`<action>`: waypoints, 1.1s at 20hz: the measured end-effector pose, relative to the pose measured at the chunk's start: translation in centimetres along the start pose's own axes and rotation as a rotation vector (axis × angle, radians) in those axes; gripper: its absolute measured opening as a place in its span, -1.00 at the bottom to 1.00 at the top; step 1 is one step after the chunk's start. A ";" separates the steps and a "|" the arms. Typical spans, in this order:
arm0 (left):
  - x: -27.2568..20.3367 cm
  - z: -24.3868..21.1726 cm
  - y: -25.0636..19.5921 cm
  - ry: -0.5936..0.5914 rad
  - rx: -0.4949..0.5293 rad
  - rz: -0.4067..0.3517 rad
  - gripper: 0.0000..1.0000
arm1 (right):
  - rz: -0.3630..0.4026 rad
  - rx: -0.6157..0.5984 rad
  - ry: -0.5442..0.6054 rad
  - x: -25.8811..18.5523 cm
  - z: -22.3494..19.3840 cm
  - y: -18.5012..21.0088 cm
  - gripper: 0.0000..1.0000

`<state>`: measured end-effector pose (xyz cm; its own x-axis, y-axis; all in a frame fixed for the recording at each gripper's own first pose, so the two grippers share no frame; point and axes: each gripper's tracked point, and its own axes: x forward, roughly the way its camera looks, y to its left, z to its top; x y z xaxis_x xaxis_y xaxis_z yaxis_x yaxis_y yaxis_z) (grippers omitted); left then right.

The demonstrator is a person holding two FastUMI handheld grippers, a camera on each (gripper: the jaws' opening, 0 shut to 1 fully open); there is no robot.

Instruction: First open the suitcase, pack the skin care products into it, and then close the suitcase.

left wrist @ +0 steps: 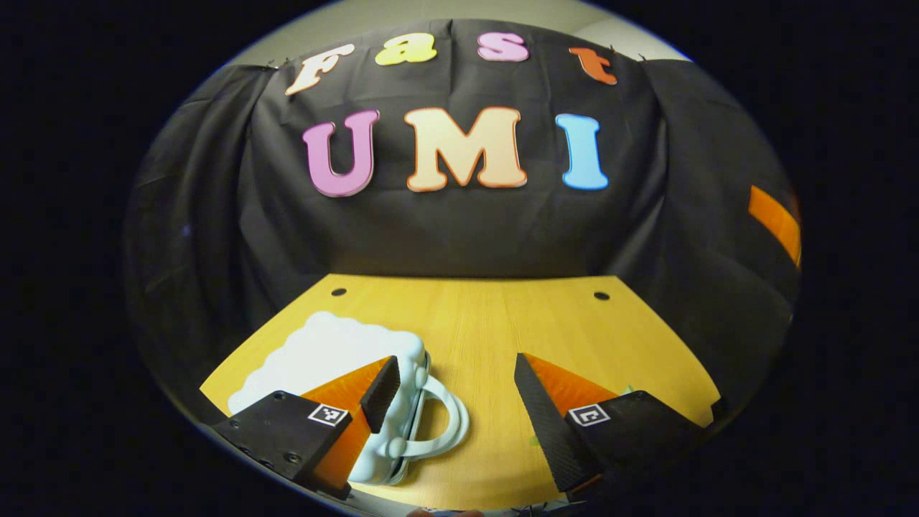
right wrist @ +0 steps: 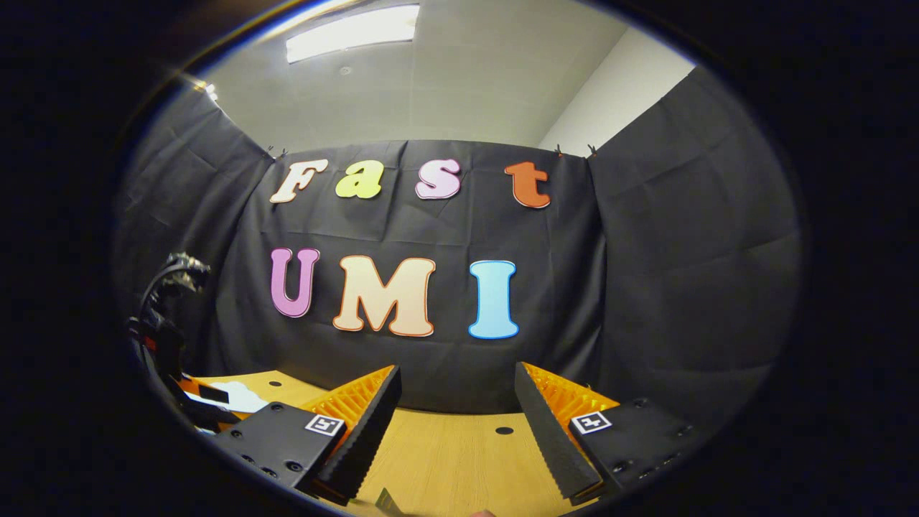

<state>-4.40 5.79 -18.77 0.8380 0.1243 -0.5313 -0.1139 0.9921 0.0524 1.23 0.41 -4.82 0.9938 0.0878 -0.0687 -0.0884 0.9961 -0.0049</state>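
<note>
- The suitcase [left wrist: 337,373] lies flat and closed on the wooden table [left wrist: 502,323], on its left part in the left gripper view.
- The left tool [left wrist: 456,391] hangs above the table with its fingers spread wide and holds nothing; its left finger [left wrist: 380,391] stands in front of the suitcase's right edge.
- The suitcase handle [left wrist: 441,424] lies between the two fingers, closer to the left one.
- The right tool [right wrist: 456,424] is also spread and empty, above the table, well apart from the suitcase [right wrist: 233,396] at the far left of its view.
</note>
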 end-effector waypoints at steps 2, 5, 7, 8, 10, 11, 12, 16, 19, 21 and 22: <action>1.3 -2.5 0.4 0.098 0.014 -0.003 0.91 | -0.018 -0.016 0.023 0.0 -0.7 0.0 0.96; 3.2 -5.2 -0.1 0.195 -0.007 -0.031 0.92 | -0.046 -0.094 0.042 0.5 -0.9 -0.6 0.96; 3.9 -7.3 -0.4 0.277 -0.024 -0.049 0.92 | -0.072 -0.139 0.037 0.9 -0.3 -1.4 0.97; 4.3 -8.4 -0.7 0.316 -0.034 -0.061 0.92 | -0.085 -0.154 0.034 0.9 -0.2 -1.8 0.96; 5.4 -9.8 -1.1 0.376 -0.038 -0.078 0.91 | -0.110 -0.168 0.038 1.1 -0.2 -2.5 0.96; 5.8 -10.3 -1.1 0.399 -0.033 -0.079 0.92 | -0.121 -0.171 0.048 1.1 -0.3 -2.8 0.96; 6.2 -10.6 -1.1 0.419 -0.029 -0.081 0.90 | -0.130 -0.177 0.059 1.1 -0.6 -3.1 0.96; 8.0 -11.9 -1.3 0.483 -0.045 -0.095 0.82 | -0.142 -0.216 0.082 0.9 -1.1 -3.4 0.96; 8.9 -12.8 -1.5 0.537 -0.054 -0.102 0.75 | -0.133 -0.216 0.091 0.7 -1.5 -2.5 0.96; 9.0 -13.5 -1.6 0.577 -0.061 -0.100 0.75 | -0.123 -0.220 0.099 0.7 -2.0 -2.1 0.96; 9.2 -13.6 -1.6 0.586 -0.062 -0.106 0.72 | -0.120 -0.222 0.101 0.6 -2.1 -2.0 0.96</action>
<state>-3.74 5.14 -35.27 0.4144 -0.0227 -0.9098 -0.0914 0.9936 -0.0664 1.88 -1.58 -6.98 0.9871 -0.0434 -0.1540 0.0058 0.9716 -0.2365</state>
